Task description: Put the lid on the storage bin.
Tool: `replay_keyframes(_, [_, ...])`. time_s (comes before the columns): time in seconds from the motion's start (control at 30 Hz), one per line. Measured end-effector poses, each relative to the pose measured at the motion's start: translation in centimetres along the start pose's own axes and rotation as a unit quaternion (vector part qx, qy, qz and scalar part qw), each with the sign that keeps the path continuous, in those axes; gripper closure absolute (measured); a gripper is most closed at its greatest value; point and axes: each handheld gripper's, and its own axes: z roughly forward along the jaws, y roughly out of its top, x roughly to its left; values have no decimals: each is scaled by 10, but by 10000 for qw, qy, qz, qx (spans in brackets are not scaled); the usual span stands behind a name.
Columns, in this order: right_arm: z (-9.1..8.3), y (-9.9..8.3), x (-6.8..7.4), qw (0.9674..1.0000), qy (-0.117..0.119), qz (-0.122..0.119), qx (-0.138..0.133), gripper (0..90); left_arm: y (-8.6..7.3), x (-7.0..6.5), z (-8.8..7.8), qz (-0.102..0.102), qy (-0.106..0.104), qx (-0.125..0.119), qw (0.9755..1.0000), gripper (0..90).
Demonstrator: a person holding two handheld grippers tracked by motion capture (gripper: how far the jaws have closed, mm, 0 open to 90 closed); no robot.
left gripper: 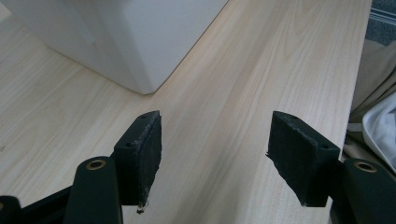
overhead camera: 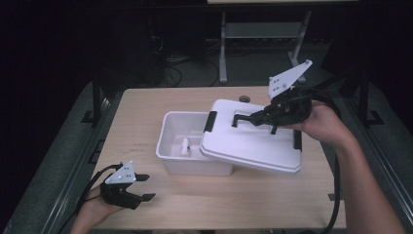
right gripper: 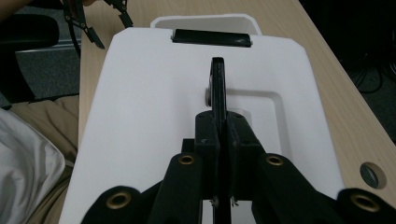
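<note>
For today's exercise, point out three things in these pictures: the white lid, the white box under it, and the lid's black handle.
white lid (overhead camera: pixel 253 141), high view, on its flat top.
white box (overhead camera: pixel 178 127), high view, on its inner left wall.
black handle (right gripper: pixel 217 86), right gripper view, on the bar just beyond the right tool's shut jaws.

A lab: bare wooden table (overhead camera: pixel 146 126), loose floor cables (overhead camera: pixel 170 68), dark surroundings.

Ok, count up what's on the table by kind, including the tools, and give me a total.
White rectangular plastic bin: 1
White plastic lid with a black handle: 1
Small white object inside the bin: 1
Black two-jaw tools: 2, left and right
Total: 5
</note>
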Motion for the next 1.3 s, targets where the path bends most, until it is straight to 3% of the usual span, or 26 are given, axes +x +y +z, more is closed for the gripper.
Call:
replay_keyframes(0.37, [33,26,-9,9992,283,-282,-25,839,-3,0,1,-59,-16,7,10000,349])
replay_keyframes(1.3, [93,64,-23,9965,703,-437,-94,839,-7,-2,-1,-96,-23,9,10000,349])
